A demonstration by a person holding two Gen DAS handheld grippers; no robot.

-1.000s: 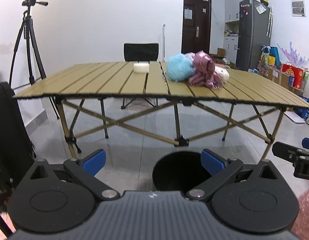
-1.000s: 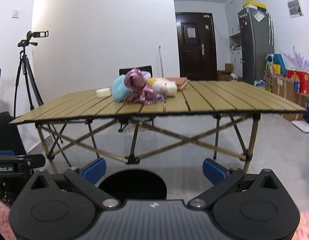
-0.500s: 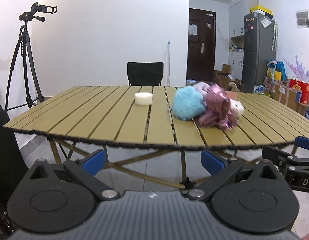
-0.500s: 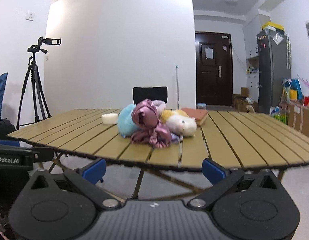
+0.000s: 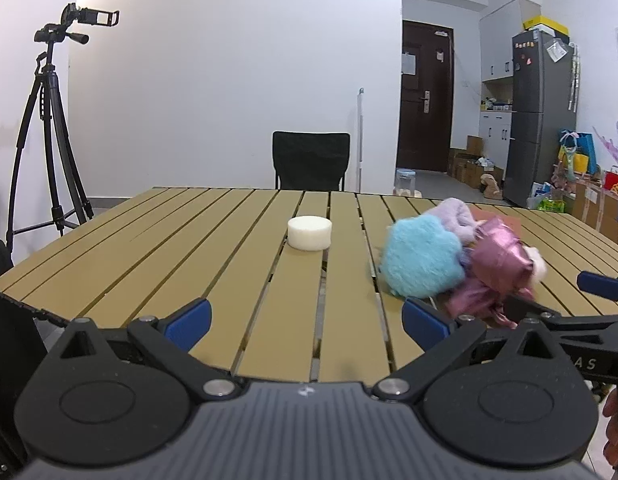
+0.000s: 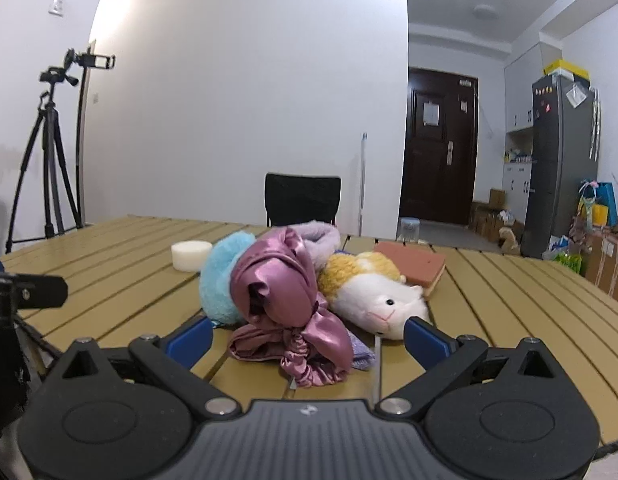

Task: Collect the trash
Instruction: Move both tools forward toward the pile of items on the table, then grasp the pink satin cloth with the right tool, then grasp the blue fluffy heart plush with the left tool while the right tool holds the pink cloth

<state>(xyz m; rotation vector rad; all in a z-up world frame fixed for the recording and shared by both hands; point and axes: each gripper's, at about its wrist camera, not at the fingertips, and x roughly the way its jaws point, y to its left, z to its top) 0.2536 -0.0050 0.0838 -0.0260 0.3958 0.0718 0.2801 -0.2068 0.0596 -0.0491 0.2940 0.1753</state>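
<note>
Left claw (image 5: 305, 322): hovering above the near edge of the tabletop (image 5: 213, 248), fingers standing wide apart, gripping nothing.
Right claw (image 6: 307, 338): hovering low over the tabletop (image 6: 509, 292), fingers spread wide, gripping nothing.
White round puck (image 5: 310, 232): sitting on the slats straight ahead of the left claw, well apart from it; lying ahead-left of the right claw (image 6: 191, 255).
Pile of soft items: lying ahead-right of the left claw and directly ahead of the right claw, between its fingertips.
Pink satin cloth (image 6: 285, 300): resting at the front of the pile, nearest the right claw, its lower folds reaching close to the claw body.
Light-blue fluffy item (image 6: 221, 280): touching the cloth on its left side; facing the left claw (image 5: 421, 260).
Lilac fluffy item (image 6: 321, 240): lying behind the cloth.
White-and-yellow plush toy (image 6: 373, 292): lying right of the cloth, its head just beside the right fingertip (image 6: 425, 338).
Pink rectangular block (image 6: 413, 264): lying behind the plush toy.
Black chair (image 6: 303, 200): standing beyond the far tabletop edge.
</note>
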